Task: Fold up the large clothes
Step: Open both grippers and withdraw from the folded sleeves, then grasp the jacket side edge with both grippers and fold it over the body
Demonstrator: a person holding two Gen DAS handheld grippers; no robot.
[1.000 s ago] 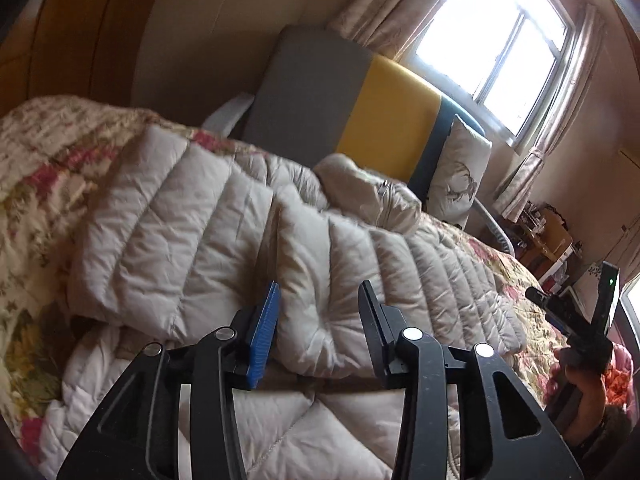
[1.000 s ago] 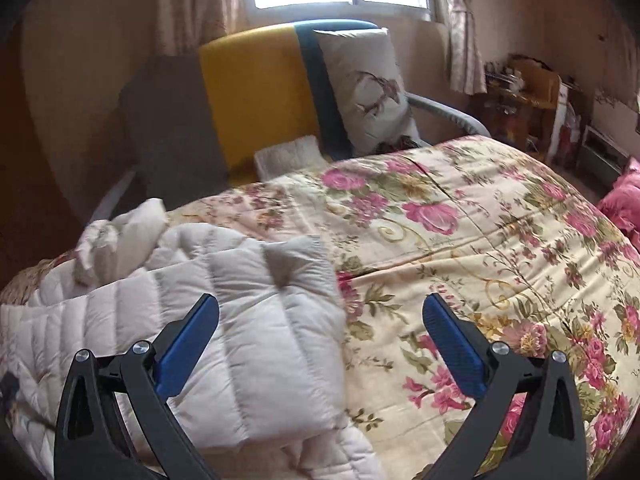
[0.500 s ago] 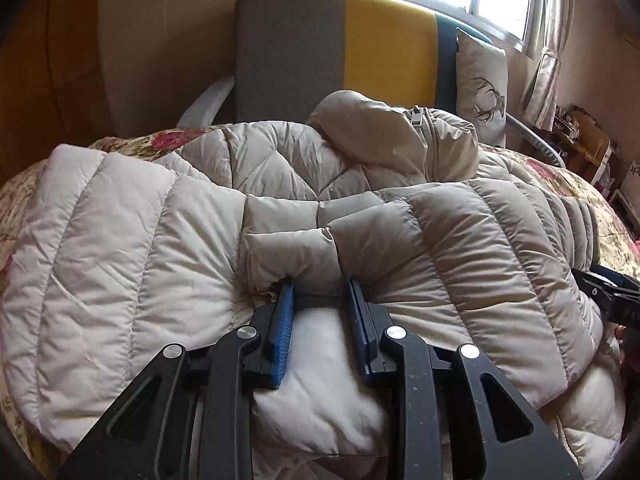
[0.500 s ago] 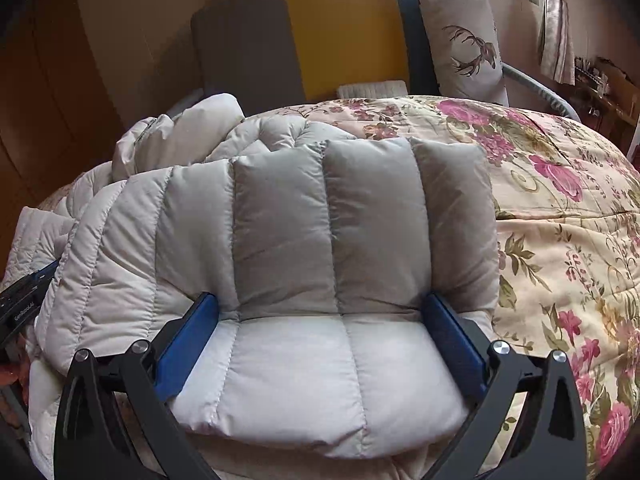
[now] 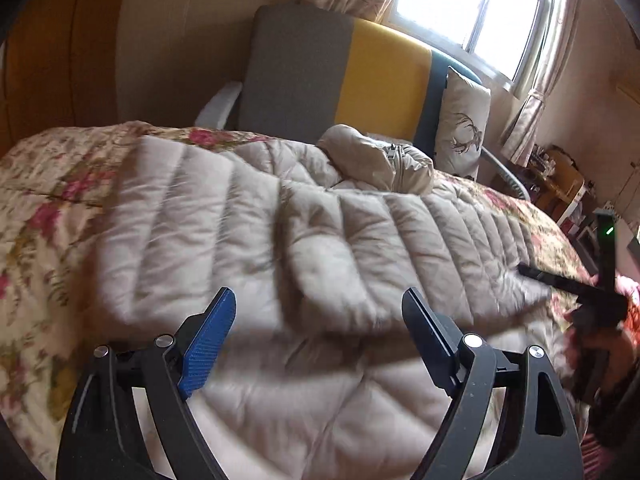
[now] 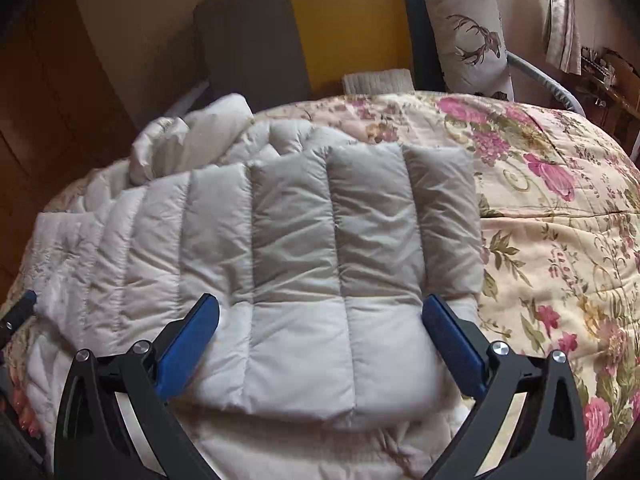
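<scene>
Here I am hovering both tools, left tool (image 5: 318, 332) and right tool (image 6: 320, 334), fingers spread and gripping nothing, over the puffy coat (image 6: 304, 248) lying crosswise on the floral bed (image 6: 560, 216), its folded edge running left-right just beyond them.

The jacket (image 6: 296, 248) is quilted, puffy cloth with a slight sheen. The floral bedspread (image 6: 560, 208) is matt cloth. Both grippers look matt black plastic, with ribbed blue pads (image 5: 208, 340).
</scene>
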